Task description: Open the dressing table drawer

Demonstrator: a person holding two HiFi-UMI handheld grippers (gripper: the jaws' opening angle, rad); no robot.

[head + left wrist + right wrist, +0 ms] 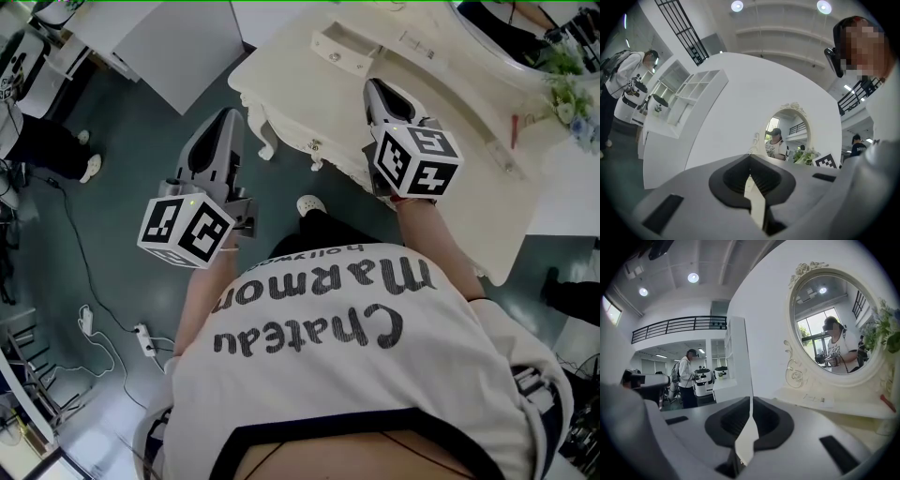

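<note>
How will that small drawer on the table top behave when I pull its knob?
The drawer looks small and shallow, so probably light and easy to slide. Its knob is tiny and round, so the jaws may slip off it. The table stands on thin curved legs, so a hard pull might shift it.

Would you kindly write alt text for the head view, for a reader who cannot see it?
Seen from above, a person in a white T-shirt holds two grippers out by a cream dressing table: the right gripper over its front edge, the left gripper over the grey floor beside it.
</note>
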